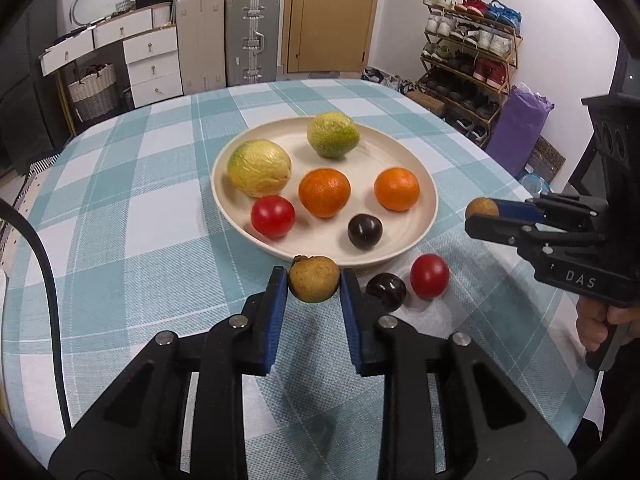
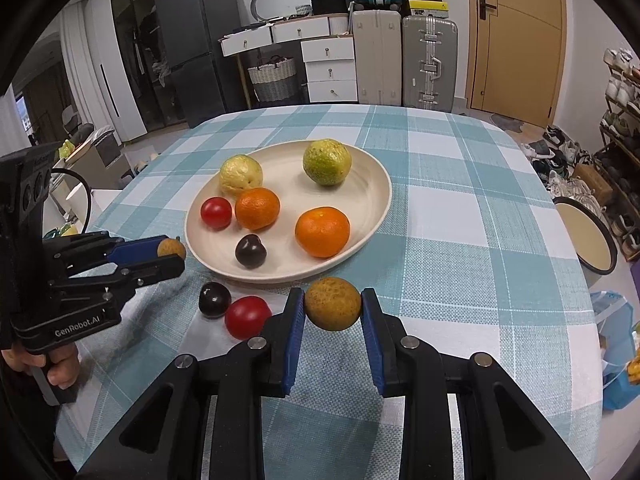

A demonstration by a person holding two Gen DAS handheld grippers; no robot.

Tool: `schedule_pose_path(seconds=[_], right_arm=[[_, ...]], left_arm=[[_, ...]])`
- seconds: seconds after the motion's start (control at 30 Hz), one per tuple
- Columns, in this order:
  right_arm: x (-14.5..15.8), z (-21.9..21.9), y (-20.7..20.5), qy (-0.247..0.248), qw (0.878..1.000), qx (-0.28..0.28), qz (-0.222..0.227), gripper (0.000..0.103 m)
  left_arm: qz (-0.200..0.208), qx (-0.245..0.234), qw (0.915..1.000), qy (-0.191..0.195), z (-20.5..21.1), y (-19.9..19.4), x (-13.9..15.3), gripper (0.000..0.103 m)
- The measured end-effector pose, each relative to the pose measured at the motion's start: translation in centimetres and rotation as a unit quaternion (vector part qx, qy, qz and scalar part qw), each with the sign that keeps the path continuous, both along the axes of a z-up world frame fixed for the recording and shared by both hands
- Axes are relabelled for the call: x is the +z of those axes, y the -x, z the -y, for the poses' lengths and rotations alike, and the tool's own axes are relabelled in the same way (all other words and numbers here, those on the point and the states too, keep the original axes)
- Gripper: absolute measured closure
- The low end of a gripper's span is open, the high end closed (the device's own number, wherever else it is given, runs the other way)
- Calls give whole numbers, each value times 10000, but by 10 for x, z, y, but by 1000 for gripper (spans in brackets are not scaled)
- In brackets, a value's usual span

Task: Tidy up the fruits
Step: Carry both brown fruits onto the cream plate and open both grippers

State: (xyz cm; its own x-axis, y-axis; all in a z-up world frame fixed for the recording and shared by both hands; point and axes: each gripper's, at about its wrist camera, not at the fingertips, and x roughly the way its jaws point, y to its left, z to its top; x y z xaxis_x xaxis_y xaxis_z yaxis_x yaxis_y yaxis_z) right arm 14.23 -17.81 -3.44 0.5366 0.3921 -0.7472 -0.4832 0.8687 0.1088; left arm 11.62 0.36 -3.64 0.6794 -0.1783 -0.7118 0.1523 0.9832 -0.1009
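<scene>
A cream plate on the checked tablecloth holds several fruits: two yellow-green ones, two oranges, a red tomato and a dark plum. My left gripper is shut on a brown longan just in front of the plate's near rim; it also shows in the right wrist view. My right gripper is shut on another brown longan, right of the plate; it also shows in the left wrist view. A loose plum and tomato lie on the cloth.
The table edge curves round on all sides. Beyond it stand suitcases, white drawers, a shoe rack and a round stool at the right.
</scene>
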Motion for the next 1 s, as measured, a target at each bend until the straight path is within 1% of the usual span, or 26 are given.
schedule_pose_path(seconds=[0.3, 0.47, 0.63, 1.0], right_arm=[[12, -5, 5, -147, 9998, 50, 151, 74], [17, -9, 5, -218, 9995, 72, 218, 74], [19, -10, 1, -259, 9993, 103, 244, 74], [8, -18, -5, -338, 9992, 164, 140, 74]], left_arm=[[368, 190, 9991, 68, -12, 7, 20, 79], [483, 227, 9985, 130, -13, 5, 28, 79], [473, 201, 9986, 132, -10, -3, 27, 79], [378, 87, 9992, 97, 3, -16, 14, 79]])
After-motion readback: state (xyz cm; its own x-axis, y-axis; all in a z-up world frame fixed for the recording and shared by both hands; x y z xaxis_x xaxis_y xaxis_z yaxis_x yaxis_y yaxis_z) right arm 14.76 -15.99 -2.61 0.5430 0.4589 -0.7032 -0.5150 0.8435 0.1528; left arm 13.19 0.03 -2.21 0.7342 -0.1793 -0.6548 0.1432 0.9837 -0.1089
